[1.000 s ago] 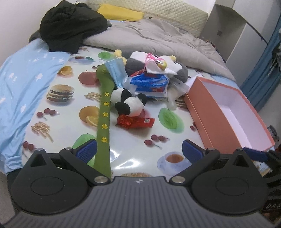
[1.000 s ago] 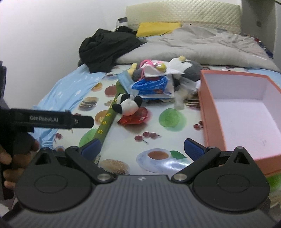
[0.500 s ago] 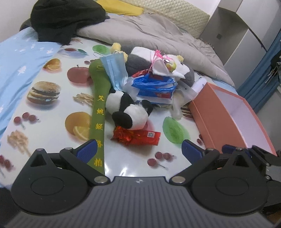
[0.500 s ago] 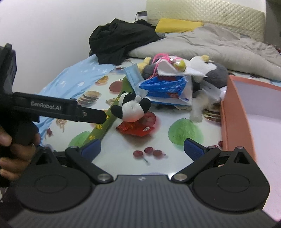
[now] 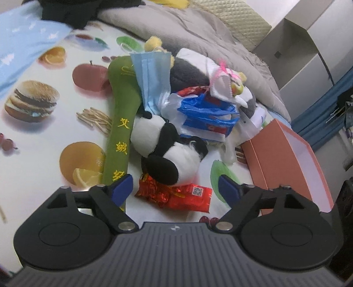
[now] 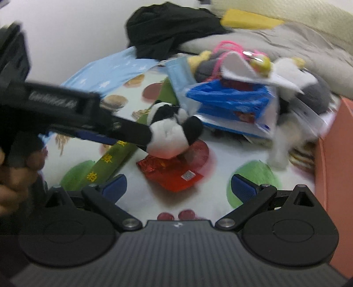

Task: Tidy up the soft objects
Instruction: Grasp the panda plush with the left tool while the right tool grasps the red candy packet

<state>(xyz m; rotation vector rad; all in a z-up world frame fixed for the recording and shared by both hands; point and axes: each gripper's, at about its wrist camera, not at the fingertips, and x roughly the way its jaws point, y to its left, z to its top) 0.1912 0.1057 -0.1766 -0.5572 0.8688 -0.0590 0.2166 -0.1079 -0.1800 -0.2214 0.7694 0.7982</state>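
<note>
A black-and-white panda plush (image 5: pixel 167 148) lies on a red snack packet (image 5: pixel 176 195) on the food-print cloth, beside a long green fabric mallet (image 5: pixel 120 123). Behind it is a heap: blue face mask (image 5: pixel 152 79), blue plastic bag (image 5: pixel 207 110), grey-and-white plush (image 5: pixel 189 72). My left gripper (image 5: pixel 175 189) is open, its jaws just short of the panda. My right gripper (image 6: pixel 178 187) is open above the red packet (image 6: pixel 174 172); the panda (image 6: pixel 174 134) and the left gripper's arm (image 6: pixel 88 119) lie ahead of it.
An open orange box (image 5: pixel 291 163) with a pale inside stands at the right, also in the right wrist view (image 6: pixel 331 163). A grey duvet (image 5: pixel 198 33), black clothes (image 6: pixel 172 26) and a yellow pillow (image 6: pixel 249 21) lie at the back. A blue sheet (image 5: pixel 24 42) is at the left.
Both grippers have moved forward and down toward the panda plush and the heap, which look larger now. The left gripper now reaches the panda's side. Both stay open.
</note>
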